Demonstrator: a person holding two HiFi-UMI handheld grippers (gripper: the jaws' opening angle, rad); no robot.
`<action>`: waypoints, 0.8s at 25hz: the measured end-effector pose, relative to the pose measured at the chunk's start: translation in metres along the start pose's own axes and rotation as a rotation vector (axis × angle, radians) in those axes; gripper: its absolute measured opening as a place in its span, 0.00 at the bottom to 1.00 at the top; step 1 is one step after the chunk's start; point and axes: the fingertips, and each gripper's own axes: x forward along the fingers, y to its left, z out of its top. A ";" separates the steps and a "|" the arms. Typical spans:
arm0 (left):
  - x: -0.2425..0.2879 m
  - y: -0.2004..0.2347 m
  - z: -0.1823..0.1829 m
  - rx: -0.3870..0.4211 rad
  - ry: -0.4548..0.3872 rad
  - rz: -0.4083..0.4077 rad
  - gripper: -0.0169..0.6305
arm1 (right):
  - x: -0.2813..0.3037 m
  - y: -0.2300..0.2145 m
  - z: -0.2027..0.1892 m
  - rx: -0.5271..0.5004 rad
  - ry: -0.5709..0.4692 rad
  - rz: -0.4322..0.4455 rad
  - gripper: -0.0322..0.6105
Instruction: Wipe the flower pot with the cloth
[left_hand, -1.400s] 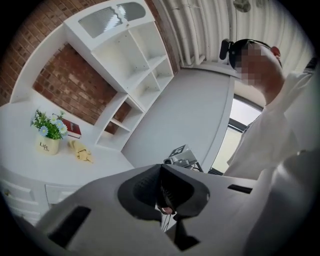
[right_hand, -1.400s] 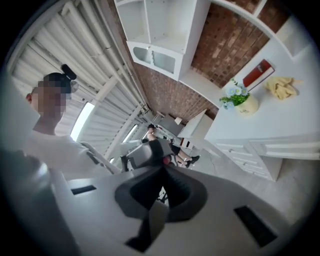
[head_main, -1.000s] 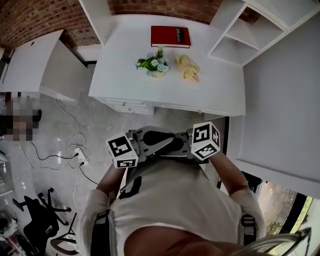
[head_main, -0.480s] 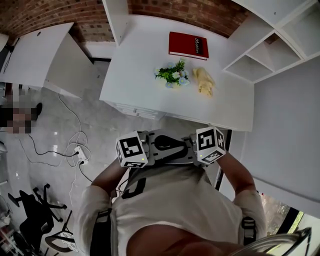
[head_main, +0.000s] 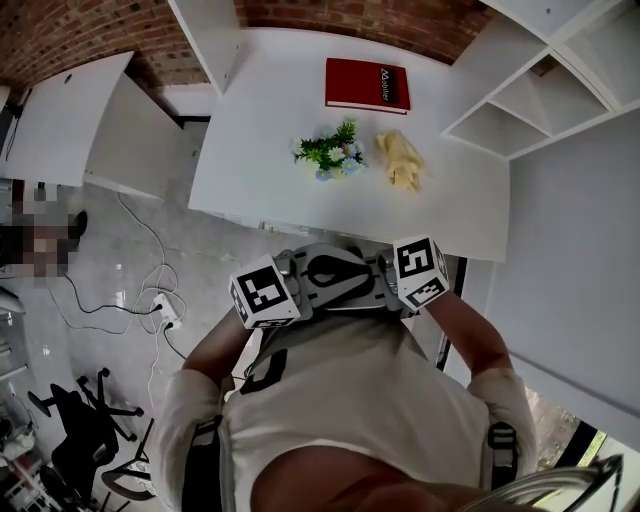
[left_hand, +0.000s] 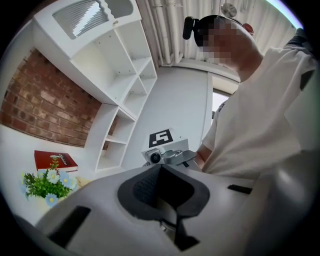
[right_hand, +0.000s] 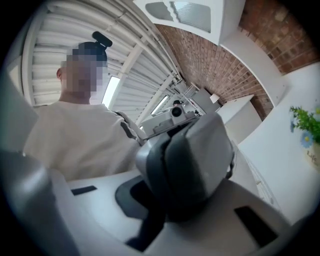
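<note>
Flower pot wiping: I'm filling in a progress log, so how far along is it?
Done: nothing visible. The cloth lies untouched on the table, right of the flower pot. In hand: nothing; left gripper and right gripper are shut, empty, held by the person's chest, short of the table. Left: pick up the cloth, wipe the pot.

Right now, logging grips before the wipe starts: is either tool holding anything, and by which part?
Nothing is held: left tool and right tool are both shut, empty; the cloth lies on the table.
</note>
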 end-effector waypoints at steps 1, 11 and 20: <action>0.008 0.010 0.003 -0.005 -0.008 0.022 0.06 | -0.011 -0.004 0.004 -0.002 -0.024 0.002 0.06; 0.028 0.102 0.010 -0.089 -0.033 0.387 0.06 | -0.193 -0.128 0.019 0.157 -0.381 -0.626 0.06; 0.032 0.149 -0.044 -0.150 0.199 0.702 0.06 | -0.351 -0.226 -0.035 0.322 -0.325 -1.133 0.06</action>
